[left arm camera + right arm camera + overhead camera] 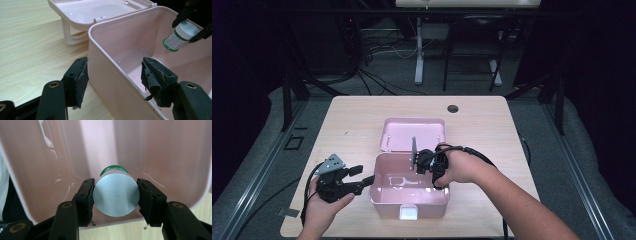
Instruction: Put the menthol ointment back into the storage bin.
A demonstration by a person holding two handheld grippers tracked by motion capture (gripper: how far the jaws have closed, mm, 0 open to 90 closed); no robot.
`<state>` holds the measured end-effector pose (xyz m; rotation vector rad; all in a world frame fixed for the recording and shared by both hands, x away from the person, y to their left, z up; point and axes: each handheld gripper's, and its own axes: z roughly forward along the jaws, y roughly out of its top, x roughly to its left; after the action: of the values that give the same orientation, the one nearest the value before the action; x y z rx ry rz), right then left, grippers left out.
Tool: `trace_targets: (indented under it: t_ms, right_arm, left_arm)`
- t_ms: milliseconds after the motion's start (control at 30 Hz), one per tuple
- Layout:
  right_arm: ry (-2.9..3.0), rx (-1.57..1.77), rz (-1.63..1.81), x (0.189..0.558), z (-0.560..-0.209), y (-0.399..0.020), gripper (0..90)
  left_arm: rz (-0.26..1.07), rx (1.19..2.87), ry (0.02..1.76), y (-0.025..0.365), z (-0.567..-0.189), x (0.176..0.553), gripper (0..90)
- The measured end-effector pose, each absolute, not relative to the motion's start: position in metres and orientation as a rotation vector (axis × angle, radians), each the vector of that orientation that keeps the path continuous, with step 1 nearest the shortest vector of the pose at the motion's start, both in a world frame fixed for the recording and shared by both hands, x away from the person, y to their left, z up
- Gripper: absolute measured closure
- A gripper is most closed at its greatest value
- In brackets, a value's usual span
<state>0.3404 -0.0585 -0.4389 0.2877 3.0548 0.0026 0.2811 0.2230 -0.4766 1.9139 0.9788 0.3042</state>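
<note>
- A small white bottle [116,194] with a green band hangs just inside the pink box [409,206], above its floor.
- My right gripper [115,195] clamps it across the round flat end; it looks light, rigid and smooth, so I judge a squeeze at mid-body safest.
- My left gripper [113,80] stands wide, straddling the box's near wall without pressing.
- The hinged lid [412,131] lies open behind the box.

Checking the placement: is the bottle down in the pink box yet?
Not set down. The bottle hangs tilted above the box floor, clamped by the right gripper.
</note>
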Motion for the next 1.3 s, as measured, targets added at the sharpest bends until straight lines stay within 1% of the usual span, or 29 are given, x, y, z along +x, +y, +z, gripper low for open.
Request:
trace_targets:
  t_ms: [767,1300]
  right_arm:
    - [3.077,0.265,-0.065,0.345,-0.470,-0.054,49.9]
    - [3.090,0.276,-0.142,0.349,-0.482,-0.049,49.8]
  left_arm:
    - [0.298,1.913,0.985,0.224,-0.478,0.282,38.5]
    - [0.300,1.910,0.988,0.225,-0.478,0.282,38.5]
